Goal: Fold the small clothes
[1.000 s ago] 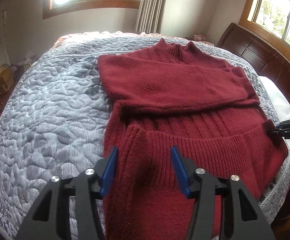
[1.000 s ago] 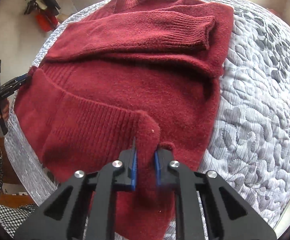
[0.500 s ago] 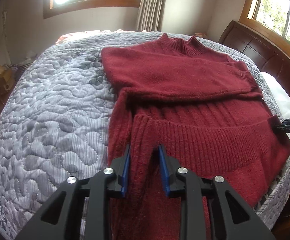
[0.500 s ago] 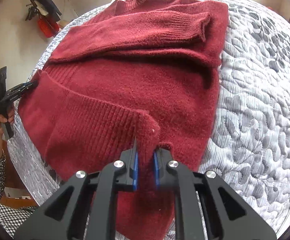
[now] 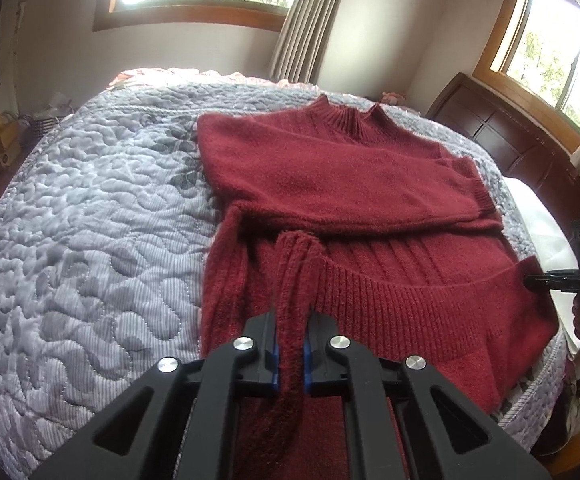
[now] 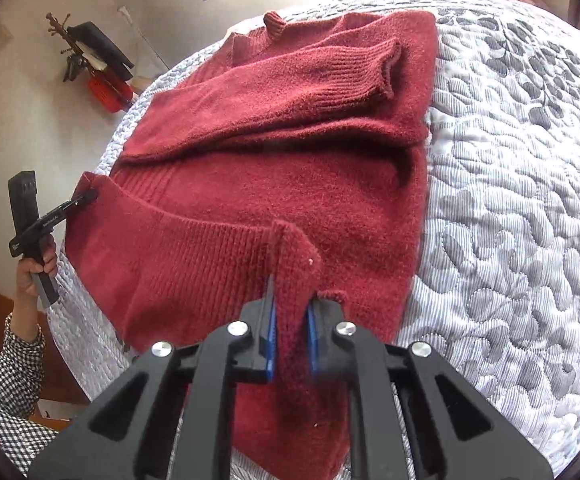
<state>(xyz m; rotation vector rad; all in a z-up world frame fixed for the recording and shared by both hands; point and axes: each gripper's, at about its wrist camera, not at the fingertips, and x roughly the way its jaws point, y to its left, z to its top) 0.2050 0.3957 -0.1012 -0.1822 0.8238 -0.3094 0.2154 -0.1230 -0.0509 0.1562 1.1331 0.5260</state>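
A red sweater (image 5: pixel 370 184) is lying across a quilted bed (image 5: pixel 89 220), sleeves already crossing its chest. The left gripper (image 5: pixel 290 344), gaping a second ago, is now clamping the ribbed hem (image 5: pixel 410 292) at six o'clock; the right gripper (image 6: pixel 292 336) is still pinching the opposite corner, readying a bottom-up fold toward twelve o'clock.

Black grippers, blue fingers (image 5: pixel 274 354), silver screws, checked sleeve (image 6: pixel 5 376)
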